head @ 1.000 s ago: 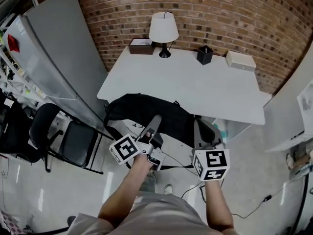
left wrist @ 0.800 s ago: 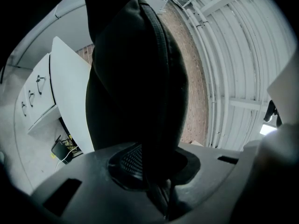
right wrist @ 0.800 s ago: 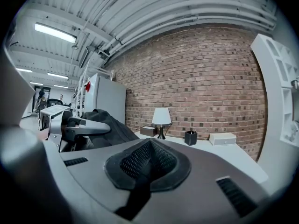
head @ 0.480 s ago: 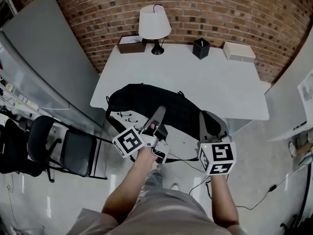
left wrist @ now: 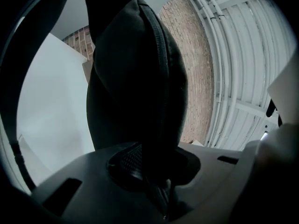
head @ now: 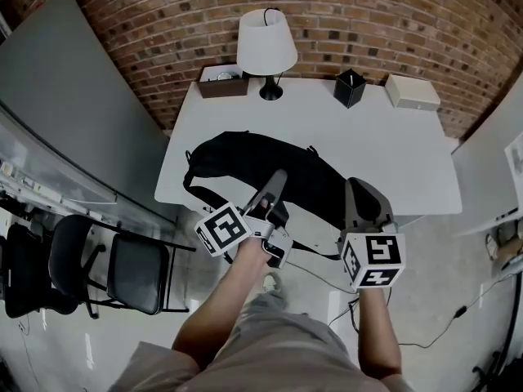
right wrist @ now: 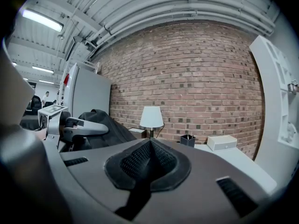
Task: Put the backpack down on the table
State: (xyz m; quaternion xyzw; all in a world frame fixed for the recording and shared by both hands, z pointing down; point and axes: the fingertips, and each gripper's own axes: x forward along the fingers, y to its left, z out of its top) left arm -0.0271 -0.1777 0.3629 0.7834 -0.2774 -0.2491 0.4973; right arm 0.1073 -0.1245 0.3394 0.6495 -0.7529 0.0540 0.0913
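The black backpack (head: pixel 261 166) lies stretched out over the front part of the white table (head: pixel 392 153); I cannot tell whether it rests on the top. My left gripper (head: pixel 276 184) is shut on its near side. In the left gripper view the bag (left wrist: pixel 135 78) bulges up out of the closed pads (left wrist: pixel 128 157). My right gripper (head: pixel 359 194) is at the bag's right end. Its pads (right wrist: pixel 149 164) are together with a dark strap running down out of them. The right gripper view also has the bag (right wrist: pixel 100 125) and the left gripper (right wrist: pixel 93 127) at the left.
Along the table's back edge by the brick wall stand a brown box (head: pixel 222 80), a white lamp (head: pixel 267 47), a black cup (head: pixel 350 88) and a white box (head: pixel 412 91). Black chairs (head: pixel 135 272) and a grey panel (head: pixel 73 121) are at the left. A cable (head: pixel 425 333) lies on the floor.
Both grippers have carried the backpack forward, from in front of the table's edge to over its front part. The grips look unchanged.
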